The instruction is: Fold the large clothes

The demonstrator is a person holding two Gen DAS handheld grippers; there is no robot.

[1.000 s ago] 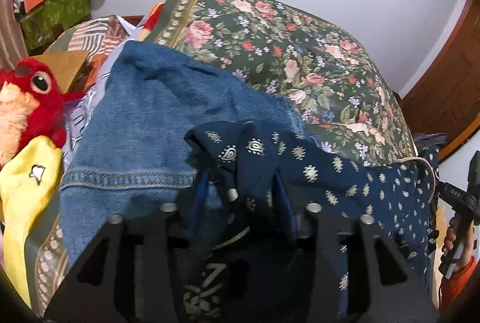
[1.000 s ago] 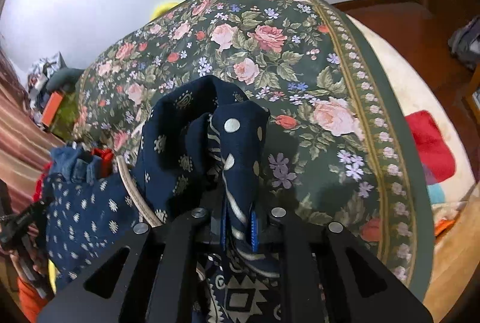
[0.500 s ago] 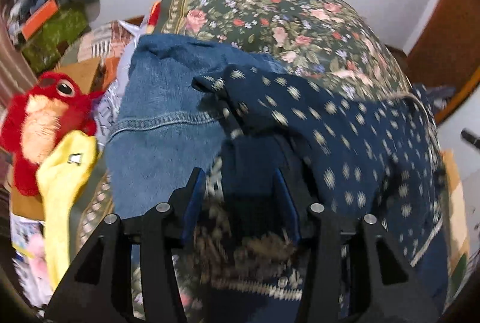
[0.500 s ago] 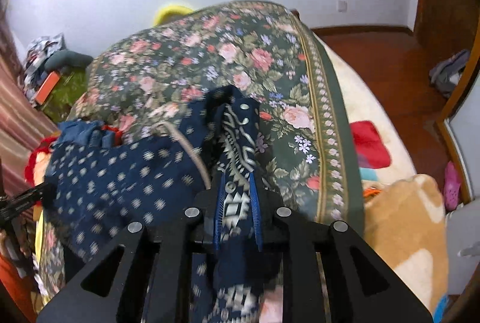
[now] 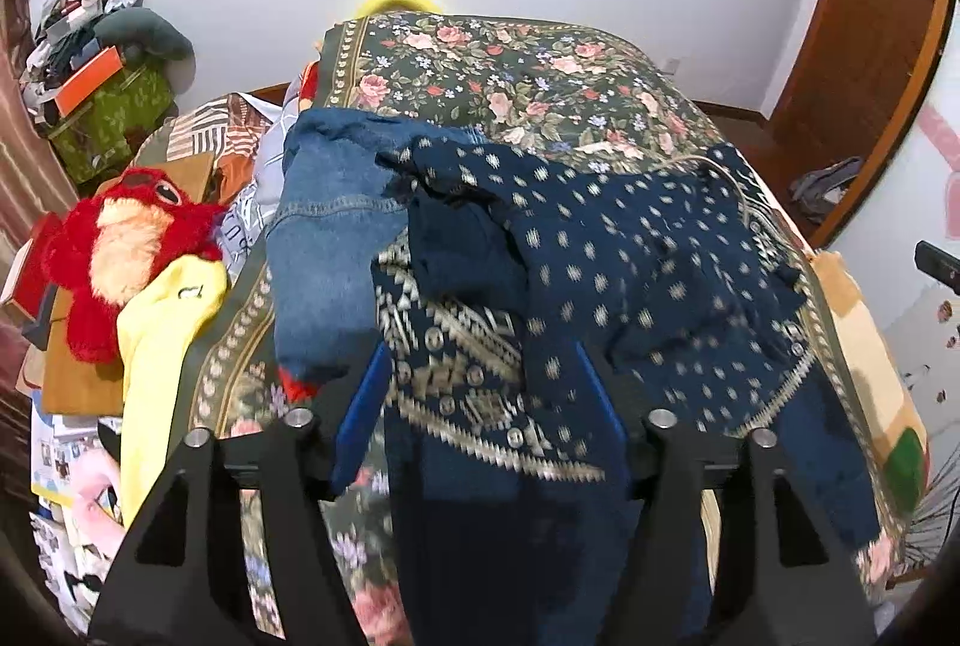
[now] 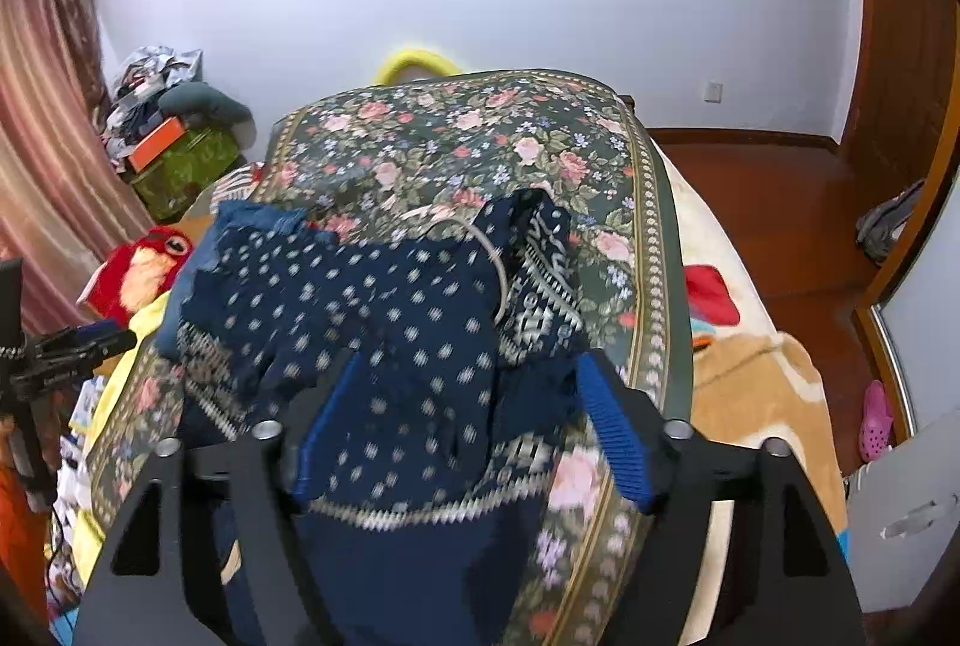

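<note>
Jaws on our left gripper (image 5: 480,406) and right gripper (image 6: 468,436) gape, released, so the navy white-dotted cotton garment (image 5: 630,250) lies spread across the floral-quilted bed (image 5: 510,70), ready for folding

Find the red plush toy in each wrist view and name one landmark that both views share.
Left wrist: the red plush toy lies at the left edge, beside the bed, above a yellow cloth.
Right wrist: the toy peeks out at mid-left, partly hidden.
Shared landmark: the denim garment.
</note>
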